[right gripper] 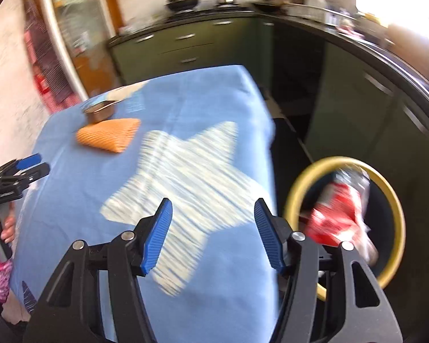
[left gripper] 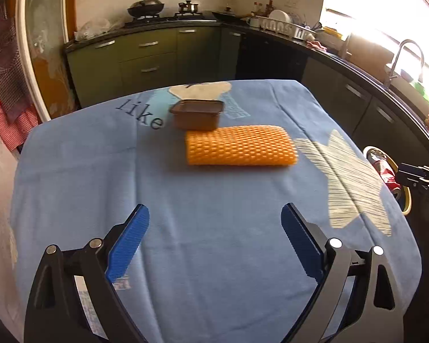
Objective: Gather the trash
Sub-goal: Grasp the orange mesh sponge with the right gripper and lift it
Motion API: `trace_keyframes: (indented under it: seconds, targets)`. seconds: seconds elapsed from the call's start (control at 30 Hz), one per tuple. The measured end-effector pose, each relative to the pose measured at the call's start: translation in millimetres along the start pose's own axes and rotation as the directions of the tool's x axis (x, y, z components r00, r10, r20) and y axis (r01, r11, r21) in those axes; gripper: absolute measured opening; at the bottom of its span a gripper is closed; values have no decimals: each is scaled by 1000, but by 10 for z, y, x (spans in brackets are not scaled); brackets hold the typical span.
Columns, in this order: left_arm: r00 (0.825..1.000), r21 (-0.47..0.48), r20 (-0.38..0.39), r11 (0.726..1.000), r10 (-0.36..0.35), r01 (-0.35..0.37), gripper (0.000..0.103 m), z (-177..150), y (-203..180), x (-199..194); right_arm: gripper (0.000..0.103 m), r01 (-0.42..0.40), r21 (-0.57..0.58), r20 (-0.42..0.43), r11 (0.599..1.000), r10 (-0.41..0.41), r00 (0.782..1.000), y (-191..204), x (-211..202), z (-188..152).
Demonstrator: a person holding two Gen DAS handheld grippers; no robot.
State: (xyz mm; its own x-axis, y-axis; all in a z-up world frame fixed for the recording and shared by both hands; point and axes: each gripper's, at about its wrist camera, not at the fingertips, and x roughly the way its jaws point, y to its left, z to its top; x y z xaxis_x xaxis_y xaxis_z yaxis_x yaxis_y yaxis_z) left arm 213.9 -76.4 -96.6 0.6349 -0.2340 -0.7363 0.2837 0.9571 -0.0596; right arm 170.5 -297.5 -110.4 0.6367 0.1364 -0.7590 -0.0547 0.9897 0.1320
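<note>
The left claw (left gripper: 214, 237) is hovering over the near part of the table (left gripper: 71, 171), which is wearing a blue cloth with a pale star printed on it; its blue pads are standing wide apart with nothing between them. The right claw (right gripper: 213, 234) is hanging over the star near the table's right edge, its jaws also spread apart and gripping nothing. Farther back on the cloth an orange foam net (left gripper: 240, 145) is lying flat, its far edge just in front of a small brown tub (left gripper: 196, 114). Beside the table's right edge, lower down, a bin with a yellow rim (right gripper: 340, 160) is holding a crumpled red wrapper (right gripper: 337, 214). A hand (right gripper: 5, 225) is gripping the left claw's handle.
</note>
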Motion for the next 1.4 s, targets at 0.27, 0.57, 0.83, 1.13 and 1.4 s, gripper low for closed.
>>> trace_keyframes:
  seconds: [0.27, 0.57, 0.83, 1.13, 1.4]
  targets:
    - [1000, -70, 28, 998, 5, -3, 94, -86, 378, 42, 73, -245, -313, -86, 917, 230, 969, 884, 499, 532]
    - [1000, -52, -1, 998, -18, 18, 94, -141, 345, 149, 79, -331, -625, -263, 707, 209, 942, 1410, 1154, 1005]
    - [999, -49, -28, 999, -24, 22, 94, -163, 362, 251, 80, -416, -667, -395, 618, 180, 901, 1533, 1602, 1287]
    - [998, -50, -45, 998, -45, 43, 94, -183, 341, 297, 70, -453, -675, -465, 583, 141, 874, 1663, 1745, 1214]
    - [998, -52, -41, 997, -56, 54, 94, -191, 326, 283, 28, -442, -656, -452, 612, 150, 879, 1581, 1479, 1099]
